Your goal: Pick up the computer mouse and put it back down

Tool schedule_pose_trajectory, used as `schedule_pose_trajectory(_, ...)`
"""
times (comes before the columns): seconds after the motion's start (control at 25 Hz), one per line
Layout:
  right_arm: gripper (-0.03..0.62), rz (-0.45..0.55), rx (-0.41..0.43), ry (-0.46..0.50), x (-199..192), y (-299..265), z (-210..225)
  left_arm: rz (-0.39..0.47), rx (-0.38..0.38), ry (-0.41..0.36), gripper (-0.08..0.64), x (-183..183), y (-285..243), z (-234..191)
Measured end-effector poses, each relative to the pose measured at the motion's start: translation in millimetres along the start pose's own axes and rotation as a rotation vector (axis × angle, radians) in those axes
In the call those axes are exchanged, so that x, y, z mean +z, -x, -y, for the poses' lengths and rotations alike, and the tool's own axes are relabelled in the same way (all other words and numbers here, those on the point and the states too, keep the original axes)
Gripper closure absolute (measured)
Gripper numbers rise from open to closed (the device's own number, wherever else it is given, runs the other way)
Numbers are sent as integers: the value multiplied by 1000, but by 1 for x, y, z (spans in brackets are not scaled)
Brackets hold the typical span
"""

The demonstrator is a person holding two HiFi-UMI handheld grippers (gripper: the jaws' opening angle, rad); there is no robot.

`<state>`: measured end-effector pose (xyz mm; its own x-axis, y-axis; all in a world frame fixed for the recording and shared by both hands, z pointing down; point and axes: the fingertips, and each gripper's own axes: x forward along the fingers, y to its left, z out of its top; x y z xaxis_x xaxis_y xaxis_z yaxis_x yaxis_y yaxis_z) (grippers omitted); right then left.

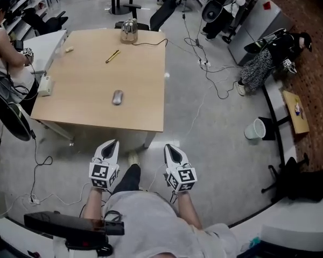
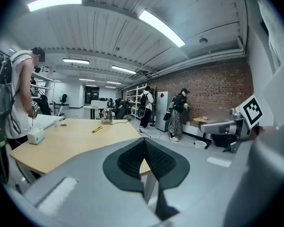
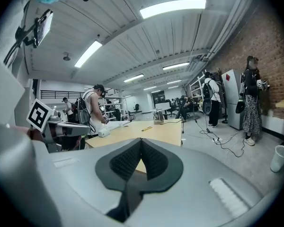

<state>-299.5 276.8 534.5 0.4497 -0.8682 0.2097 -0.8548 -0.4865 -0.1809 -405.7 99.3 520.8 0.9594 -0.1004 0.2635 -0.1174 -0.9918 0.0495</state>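
Note:
A grey computer mouse (image 1: 117, 97) lies near the middle of a light wooden table (image 1: 86, 112), well ahead of both grippers. My left gripper (image 1: 112, 143) hangs shut over the floor just short of the table's near edge, nothing between its jaws. My right gripper (image 1: 172, 148) is level with it, off the table's near right corner, also shut and empty. In the left gripper view the closed jaws (image 2: 144, 141) point at the table (image 2: 71, 138); the mouse is not visible there. The right gripper view shows the closed jaws (image 3: 141, 142) and the table (image 3: 151, 132) beyond.
On the table sit a metal kettle (image 1: 129, 30) with a cord at the far edge, a yellow pen (image 1: 112, 56) and a white box (image 1: 44, 86) at the left edge. A person (image 1: 1, 42) stands at the left. Cables (image 1: 212, 74) and a white bucket (image 1: 255, 129) lie on the floor to the right.

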Motion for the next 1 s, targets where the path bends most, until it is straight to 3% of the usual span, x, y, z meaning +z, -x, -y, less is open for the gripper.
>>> schedule_pose_trajectory(0.6, 586, -28, -3, 4, 47, -127, 53, -25, -29, 9, 540, 38, -125, -72)
schedule_pose_trajectory(1.0, 586, -27, -6, 45, 74, -195, 71, -39, -33, 20, 540, 47, -178, -114)
